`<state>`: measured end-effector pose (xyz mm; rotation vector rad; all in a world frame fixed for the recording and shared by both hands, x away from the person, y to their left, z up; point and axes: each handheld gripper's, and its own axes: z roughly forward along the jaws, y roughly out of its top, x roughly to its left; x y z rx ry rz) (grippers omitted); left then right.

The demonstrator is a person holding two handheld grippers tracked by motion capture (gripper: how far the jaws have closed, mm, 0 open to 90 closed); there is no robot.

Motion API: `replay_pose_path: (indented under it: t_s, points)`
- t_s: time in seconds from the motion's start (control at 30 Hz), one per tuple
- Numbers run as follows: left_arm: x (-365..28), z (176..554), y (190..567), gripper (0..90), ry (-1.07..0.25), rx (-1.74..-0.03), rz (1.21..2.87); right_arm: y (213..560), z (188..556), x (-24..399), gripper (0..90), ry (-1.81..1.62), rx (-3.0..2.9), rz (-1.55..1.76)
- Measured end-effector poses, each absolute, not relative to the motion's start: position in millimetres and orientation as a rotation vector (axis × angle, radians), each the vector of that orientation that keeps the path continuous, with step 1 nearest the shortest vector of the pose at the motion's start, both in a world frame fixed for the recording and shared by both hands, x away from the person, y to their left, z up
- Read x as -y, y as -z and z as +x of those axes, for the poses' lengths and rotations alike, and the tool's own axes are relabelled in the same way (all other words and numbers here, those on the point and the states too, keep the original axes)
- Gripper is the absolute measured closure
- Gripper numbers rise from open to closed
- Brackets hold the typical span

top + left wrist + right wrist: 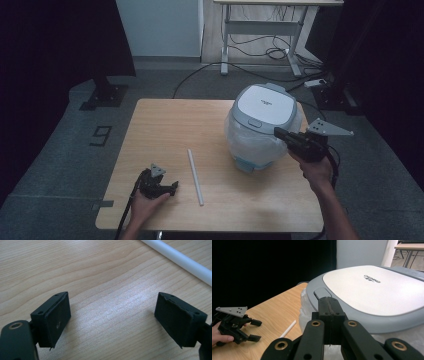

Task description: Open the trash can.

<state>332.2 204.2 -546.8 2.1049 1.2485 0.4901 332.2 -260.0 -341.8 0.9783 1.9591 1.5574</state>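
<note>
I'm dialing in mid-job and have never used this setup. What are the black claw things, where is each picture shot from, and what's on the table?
No robot arm here: a person holds a two-jaw hand tool in each hand. The high view looks down from above the person's side of the wooden table. The other two pictures come from cameras riding on the tools, looking along their black jaws.

The left gripper rests low over bare wood with its jaws wide apart and nothing between them; a white tube lies just beside it. The right gripper has its jaws pressed together, empty, with the tips at the small button on the front edge of the lid of a grey-and-white bin. The bin has a clear plastic bag around its body. Whether the tips touch the button, I cannot tell.
</note>
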Motion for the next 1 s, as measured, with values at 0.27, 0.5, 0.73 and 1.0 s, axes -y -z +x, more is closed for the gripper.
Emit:
replay_pose_path:
  t_s: [0.27, 0.5, 0.73, 1.0]
  points:
    - [-204, 332, 547, 13.3, -0.49, -1.249, 2.104, 338, 341, 252, 89.9, -1.564, -1.971, 0.968]
    - [-204, 332, 547, 13.2, -0.49, -1.25, 2.101, 339, 354, 240, 90.0, -1.566, -2.005, 0.957]
    - [-204, 333, 547, 13.2, -0.489, -1.247, 2.104, 341, 364, 233, 89.9, -1.564, -2.021, 0.972]
    - [-204, 333, 547, 13.3, -0.489, -1.246, 2.105, 342, 379, 224, 89.9, -1.551, -2.032, 1.004]
